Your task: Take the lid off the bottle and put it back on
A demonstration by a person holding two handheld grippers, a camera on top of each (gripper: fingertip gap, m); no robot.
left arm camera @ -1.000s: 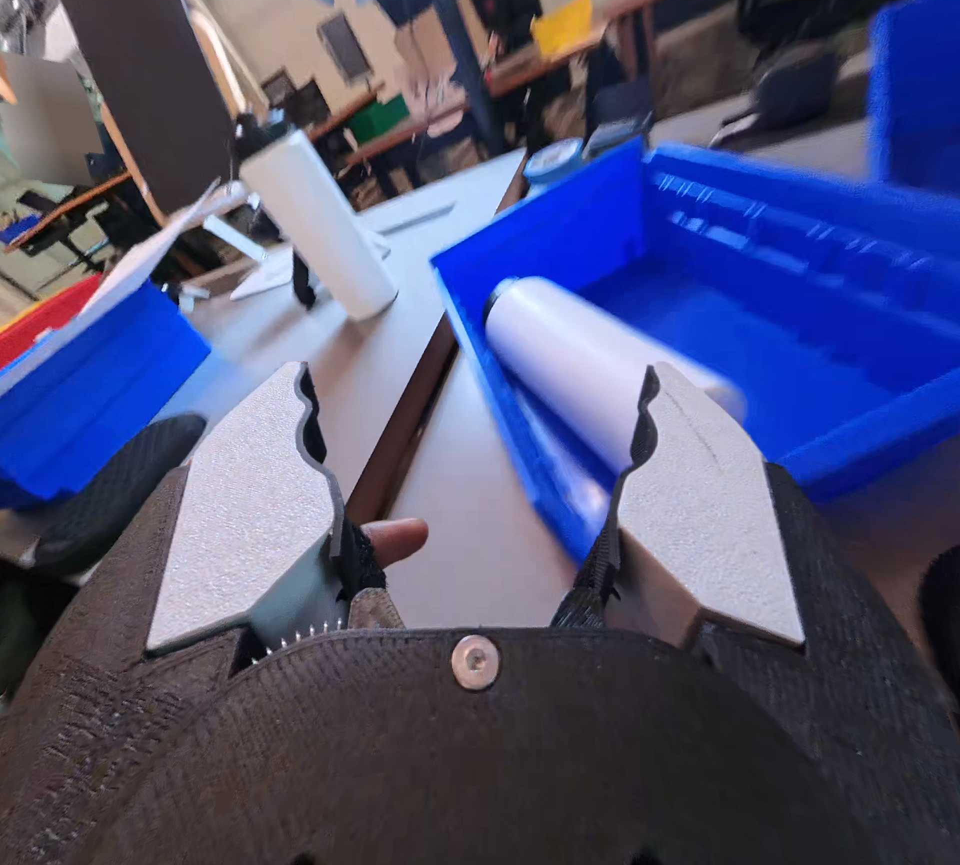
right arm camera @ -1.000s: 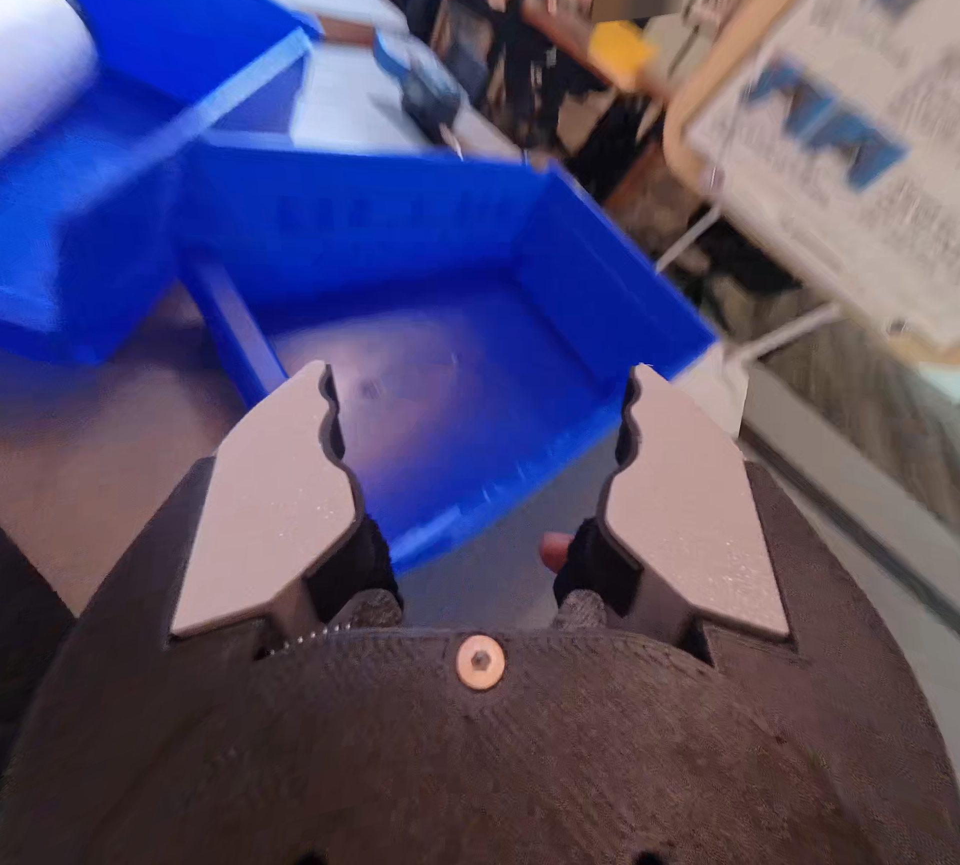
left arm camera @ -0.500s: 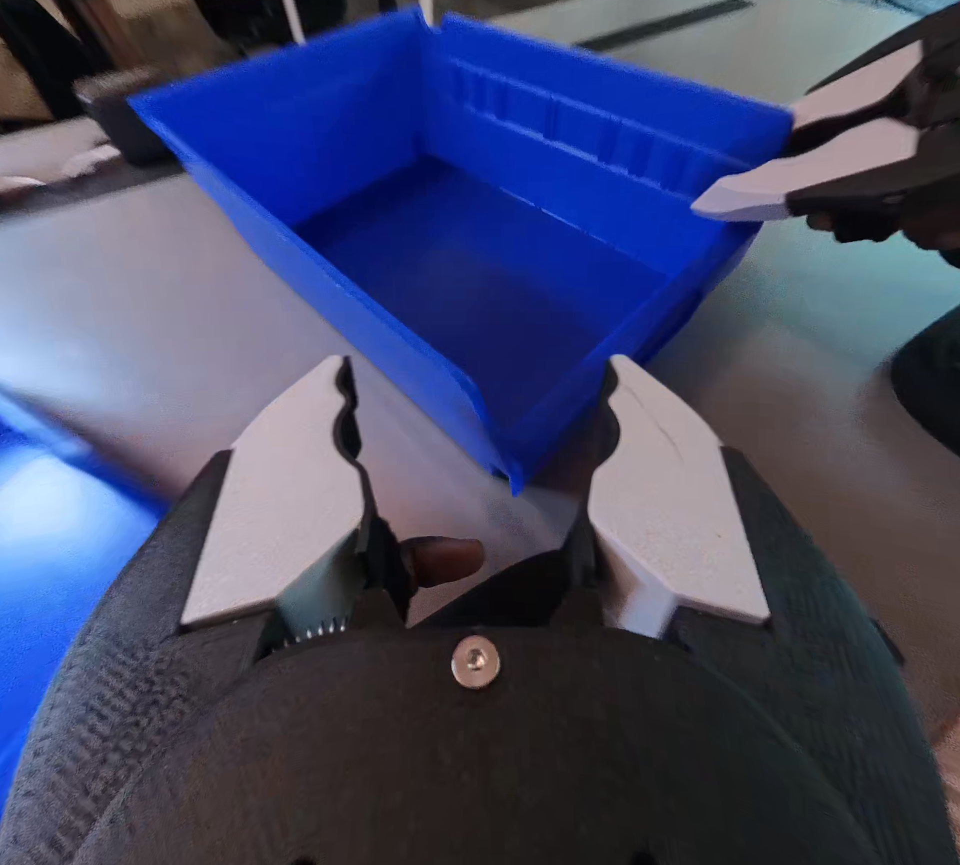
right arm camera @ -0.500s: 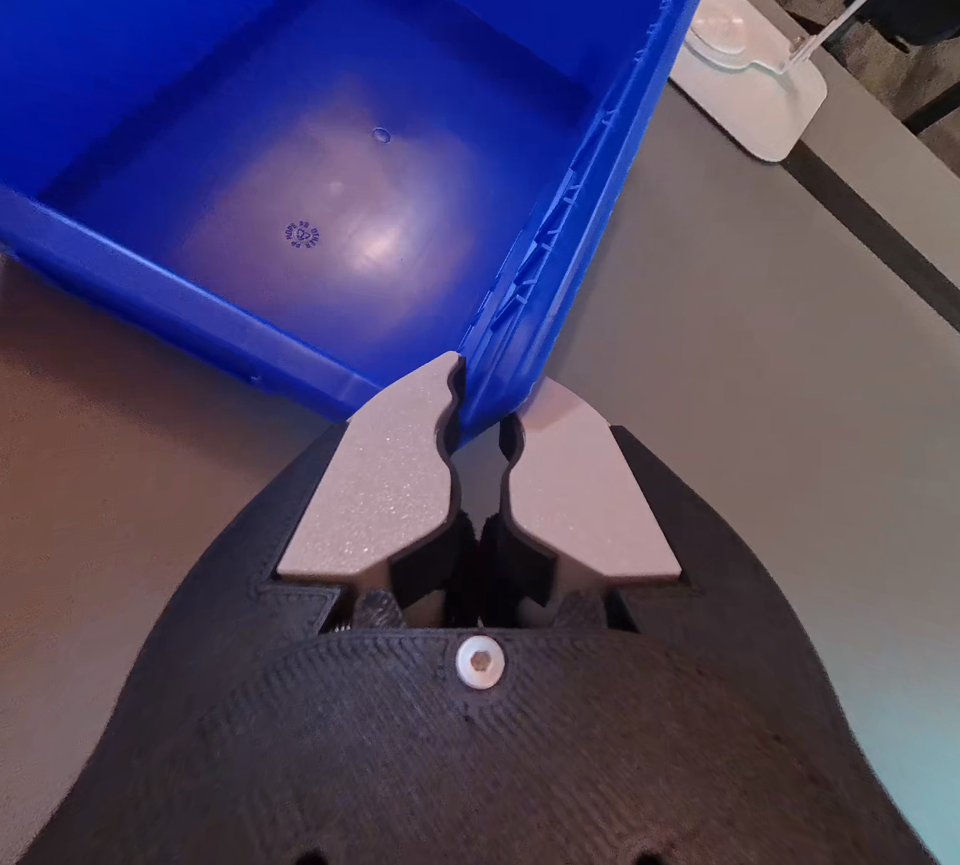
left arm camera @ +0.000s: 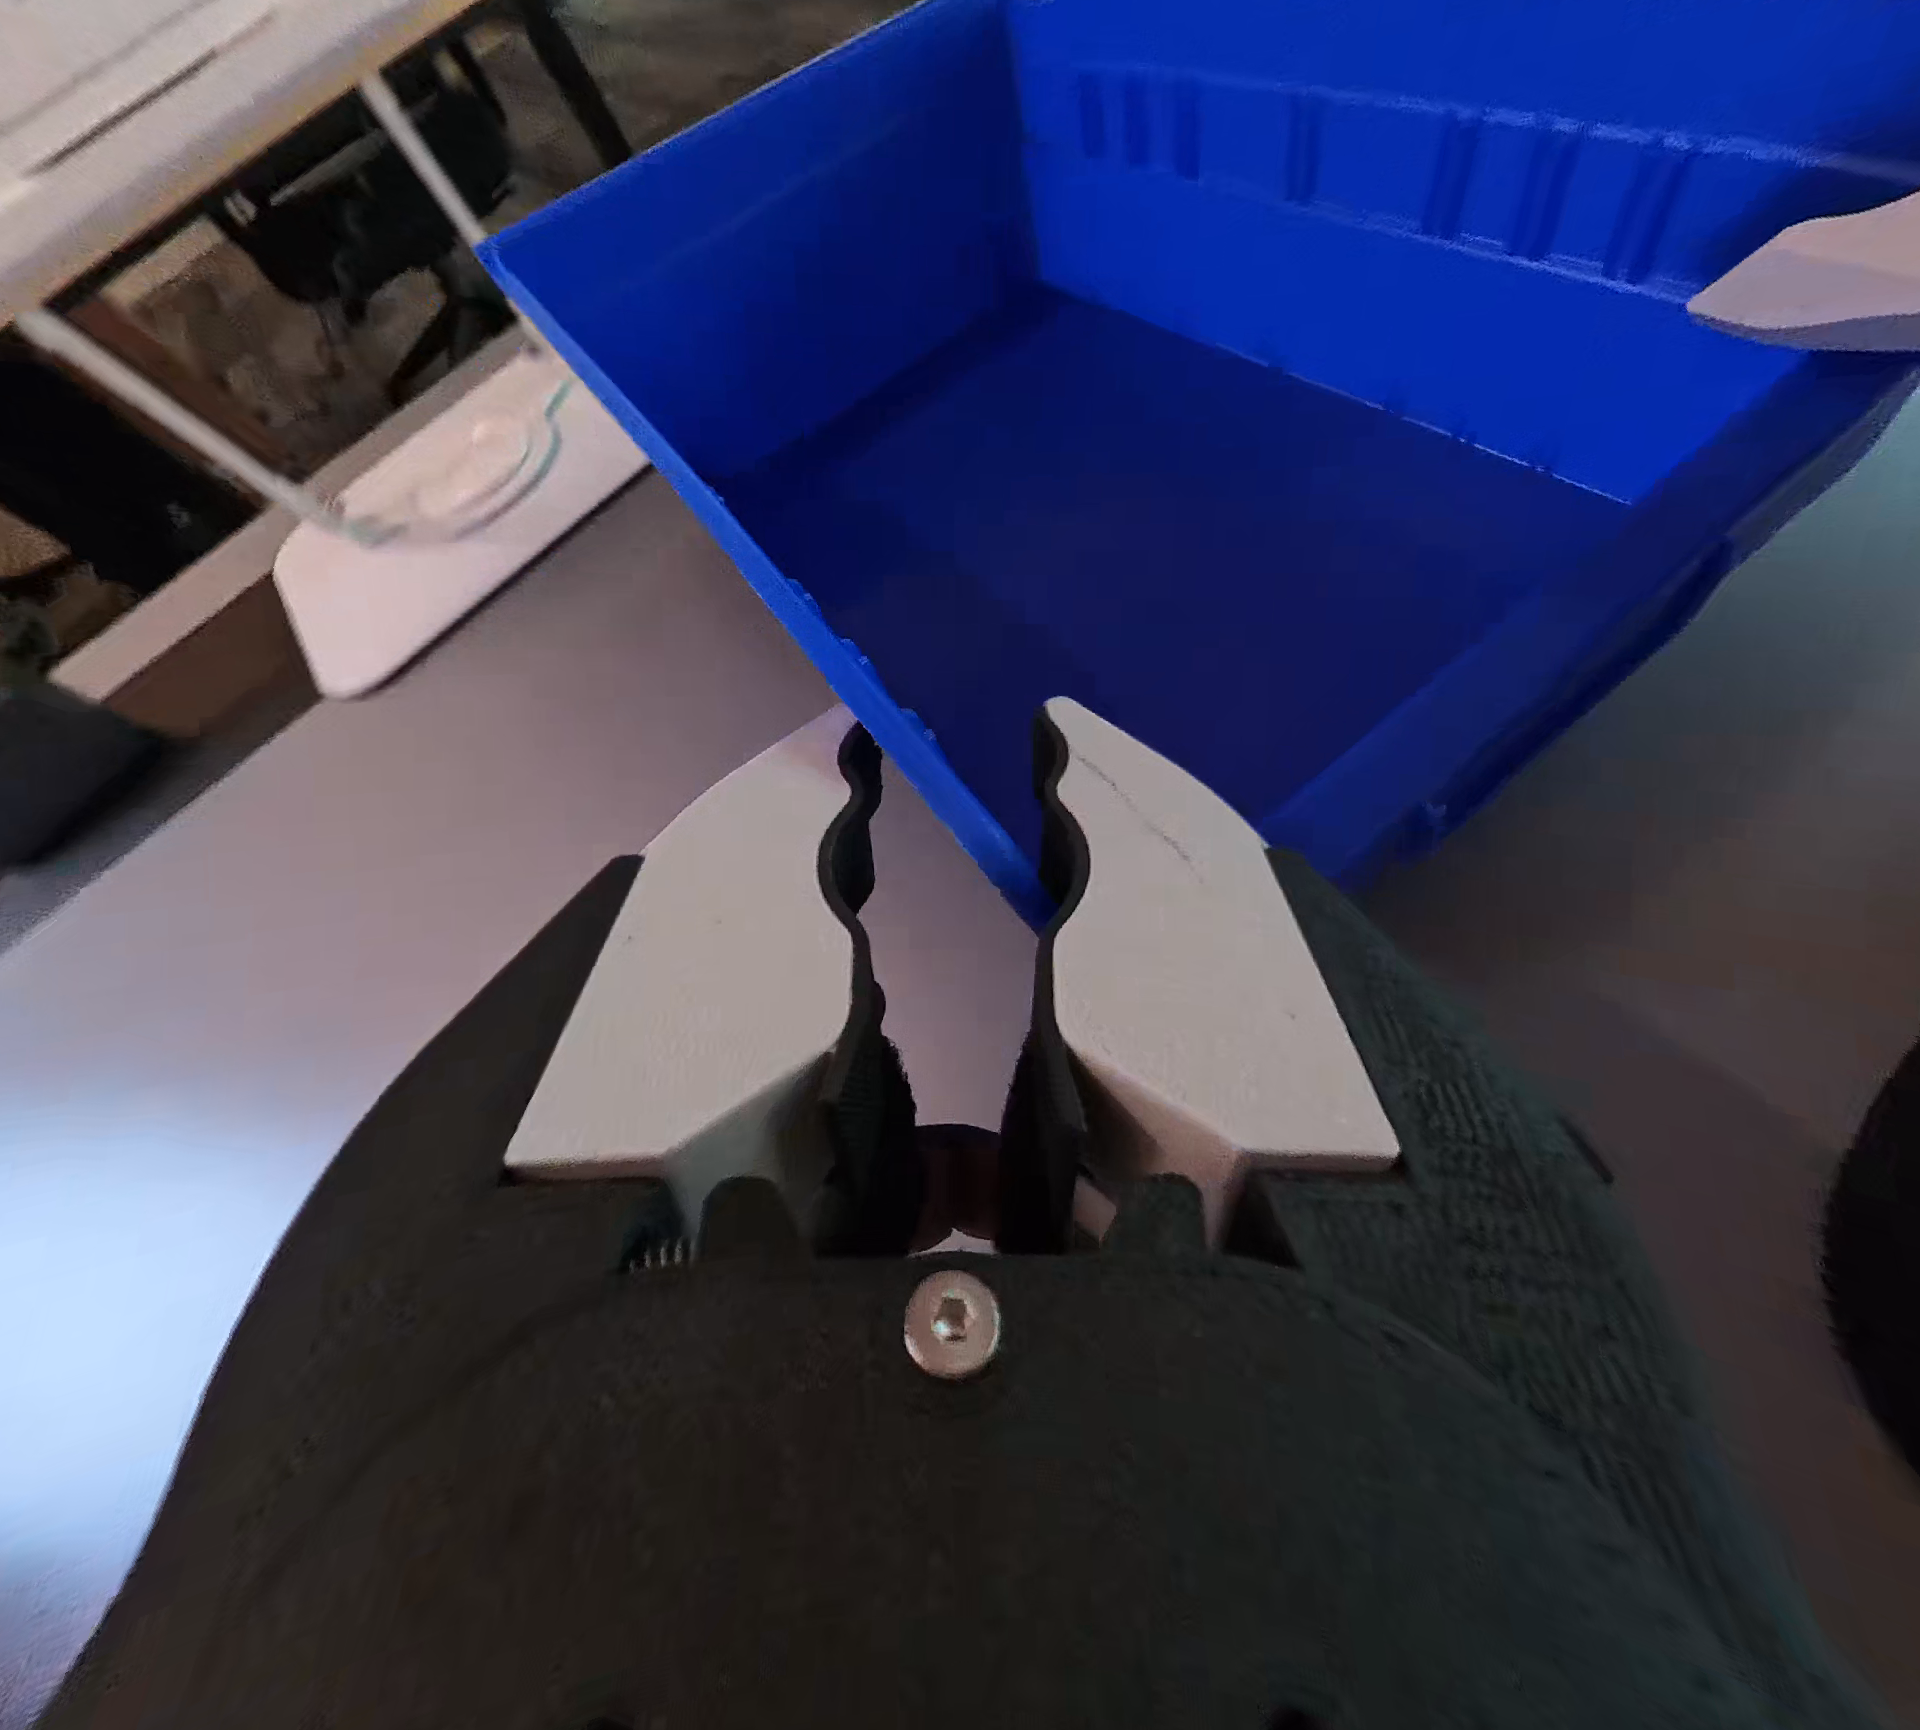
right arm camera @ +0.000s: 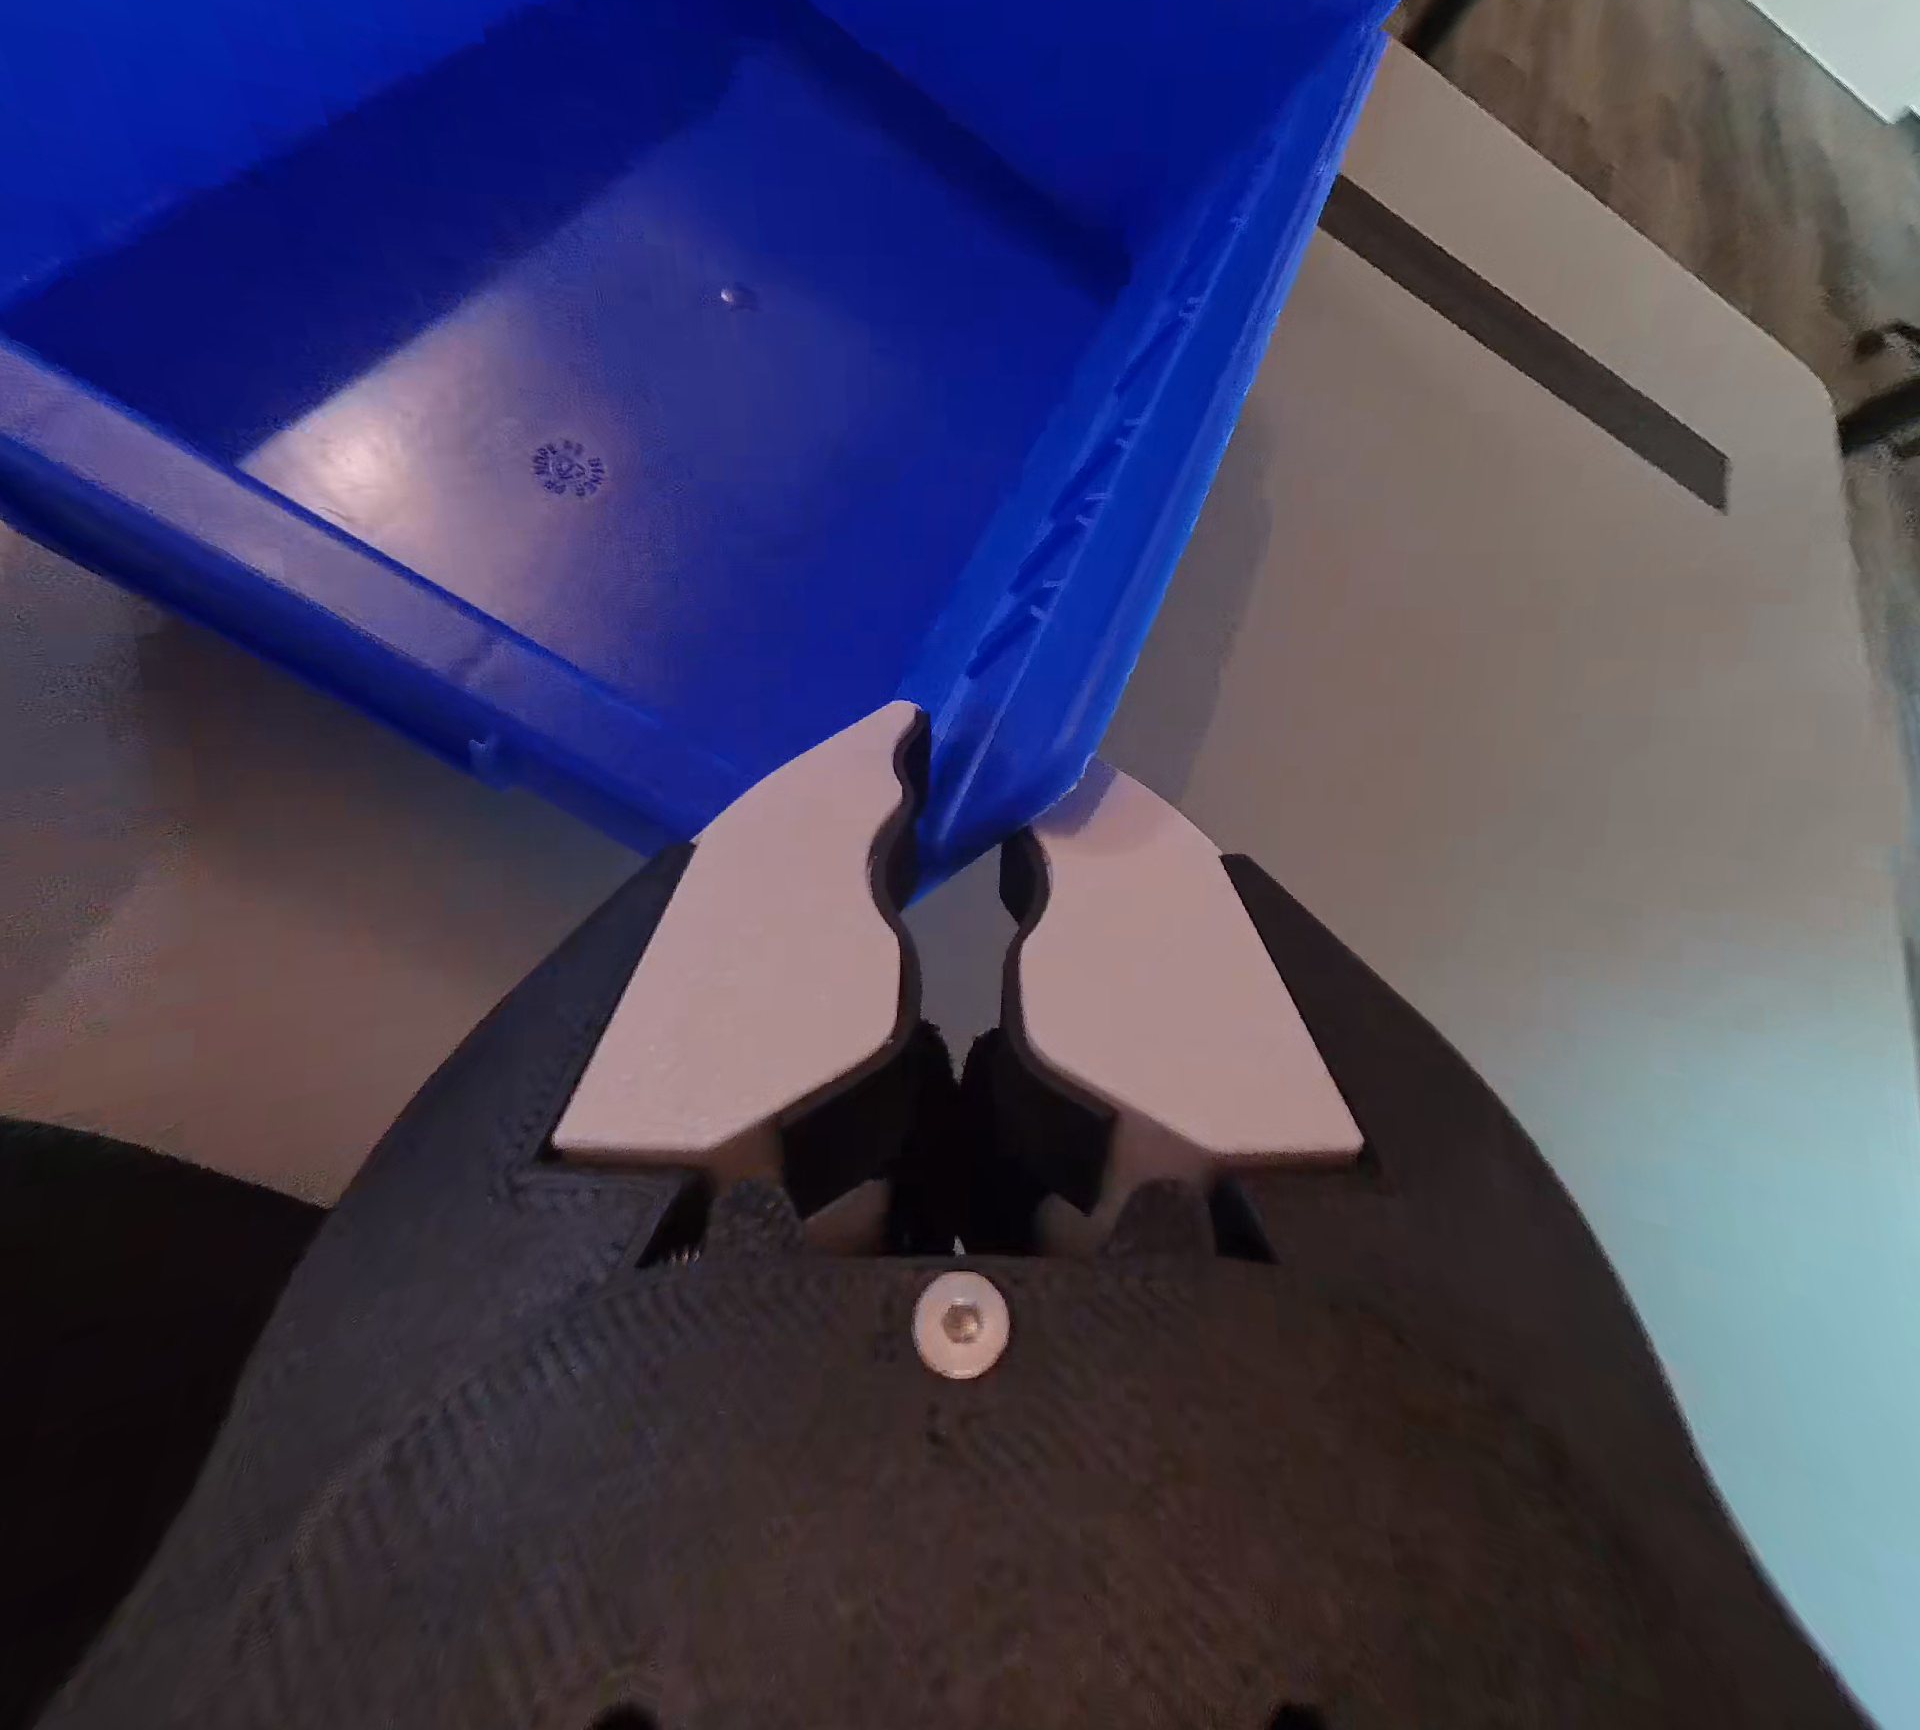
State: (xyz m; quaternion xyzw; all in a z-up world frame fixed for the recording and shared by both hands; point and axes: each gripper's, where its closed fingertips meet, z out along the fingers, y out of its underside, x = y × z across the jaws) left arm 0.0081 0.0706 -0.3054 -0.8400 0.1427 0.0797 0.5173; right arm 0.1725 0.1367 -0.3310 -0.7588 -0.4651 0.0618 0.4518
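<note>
Both grippers pinch one blue bin: my left gripper clamps a near corner wall, my right gripper clamps the other corner. Only the left view shows a white stand near the table edge. Only the right view shows a small round stamp on the bin floor. No bottle shows anywhere.

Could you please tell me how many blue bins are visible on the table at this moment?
1. The blue bin sits empty on the table, each gripper at one near corner; any others would lie outside both views.
</note>
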